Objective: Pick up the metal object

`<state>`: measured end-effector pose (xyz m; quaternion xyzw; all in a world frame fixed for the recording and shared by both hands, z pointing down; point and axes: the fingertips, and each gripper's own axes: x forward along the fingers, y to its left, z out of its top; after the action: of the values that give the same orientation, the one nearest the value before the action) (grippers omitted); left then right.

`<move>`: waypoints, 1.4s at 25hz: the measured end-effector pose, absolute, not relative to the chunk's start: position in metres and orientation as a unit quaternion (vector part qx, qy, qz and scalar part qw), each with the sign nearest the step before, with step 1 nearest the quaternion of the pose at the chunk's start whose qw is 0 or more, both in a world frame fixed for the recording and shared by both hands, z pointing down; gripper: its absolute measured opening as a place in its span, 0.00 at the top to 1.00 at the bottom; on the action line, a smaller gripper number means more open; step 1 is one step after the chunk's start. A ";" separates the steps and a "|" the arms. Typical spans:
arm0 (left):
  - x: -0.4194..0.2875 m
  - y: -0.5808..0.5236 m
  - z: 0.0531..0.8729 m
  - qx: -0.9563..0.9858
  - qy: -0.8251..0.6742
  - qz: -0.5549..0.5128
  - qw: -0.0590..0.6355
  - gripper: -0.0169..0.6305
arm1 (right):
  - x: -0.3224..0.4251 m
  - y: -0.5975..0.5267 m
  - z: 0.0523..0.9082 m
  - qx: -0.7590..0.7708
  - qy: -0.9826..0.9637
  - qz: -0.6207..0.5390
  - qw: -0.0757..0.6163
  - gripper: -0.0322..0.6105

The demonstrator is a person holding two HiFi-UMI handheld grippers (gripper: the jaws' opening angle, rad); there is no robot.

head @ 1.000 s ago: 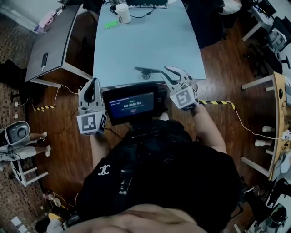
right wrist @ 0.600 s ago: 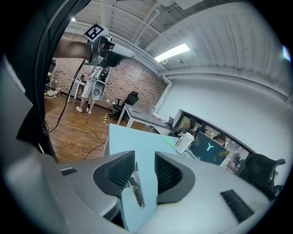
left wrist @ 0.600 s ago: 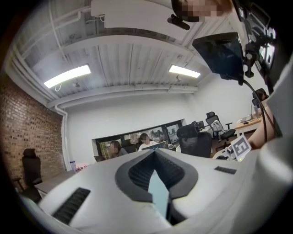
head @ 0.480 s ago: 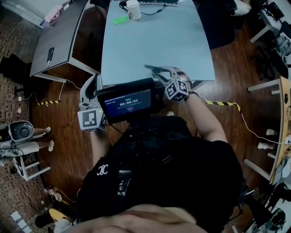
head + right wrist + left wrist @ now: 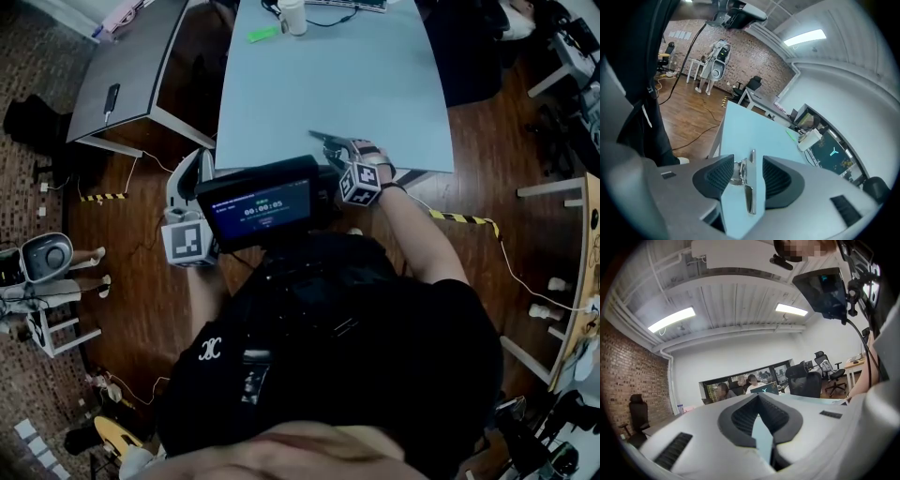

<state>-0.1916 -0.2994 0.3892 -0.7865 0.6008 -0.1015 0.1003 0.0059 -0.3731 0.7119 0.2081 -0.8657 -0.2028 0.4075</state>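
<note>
The metal object [image 5: 749, 187], a slim shiny piece with a bracket on its left side, lies on the pale blue table [image 5: 337, 84] near its front edge. My right gripper [image 5: 746, 172] is low over it, one pad on each side, and its jaws are opening; the left pad is close to the bracket, the right pad stands clear. In the head view the right gripper [image 5: 330, 146] reaches over the table edge and mostly hides the object. My left gripper [image 5: 199, 157] is held off the table's left corner, pads together, holding nothing.
A white cup [image 5: 293, 17] and a green item [image 5: 262, 35] sit at the table's far end. A grey side table [image 5: 131, 56] with a dark handset [image 5: 111, 97] stands at left. A chest-mounted screen [image 5: 265, 202] blocks the nearest table edge.
My right gripper has moved left and forward over the table edge to the metal object. The left gripper has barely moved.
</note>
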 end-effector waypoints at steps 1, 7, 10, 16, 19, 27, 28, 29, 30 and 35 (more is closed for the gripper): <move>-0.192 -0.299 0.390 -0.786 0.601 -0.104 0.103 0.96 | 0.005 -0.372 0.717 0.202 -0.862 -0.206 0.416 0.64; -0.192 -0.298 0.390 -0.784 0.603 -0.108 0.099 0.96 | 0.005 -0.381 0.750 0.189 -0.824 -0.235 0.480 0.70; -0.190 -0.297 0.389 -0.783 0.604 -0.110 0.100 0.96 | 0.002 -0.384 0.757 0.171 -0.811 -0.247 0.503 0.71; -0.215 -0.291 0.428 -0.778 0.610 -0.116 0.097 0.96 | 0.003 -0.379 0.778 0.143 -0.798 -0.239 0.534 0.72; -0.221 -0.290 0.434 -0.780 0.608 -0.095 0.112 0.96 | 0.005 -0.380 0.782 0.140 -0.795 -0.240 0.539 0.72; -0.217 -0.294 0.432 -0.783 0.605 -0.098 0.104 0.96 | 0.003 -0.388 0.770 0.160 -0.812 -0.220 0.516 0.88; -0.216 -0.294 0.432 -0.784 0.605 -0.099 0.102 0.96 | 0.004 -0.391 0.767 0.167 -0.816 -0.213 0.511 0.90; -0.216 -0.295 0.433 -0.784 0.605 -0.100 0.101 0.96 | 0.005 -0.394 0.764 0.176 -0.819 -0.206 0.506 0.92; -0.216 -0.295 0.433 -0.784 0.604 -0.101 0.099 0.96 | 0.007 -0.398 0.759 0.186 -0.823 -0.197 0.500 0.93; -0.216 -0.296 0.436 -0.784 0.604 -0.103 0.093 0.96 | 0.017 -0.417 0.743 0.227 -0.832 -0.162 0.479 0.97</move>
<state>-0.2162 -0.2964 0.4358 -0.7845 0.6044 -0.1031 0.0931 0.0174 -0.4173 0.7425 0.2273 -0.8323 -0.1617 0.4790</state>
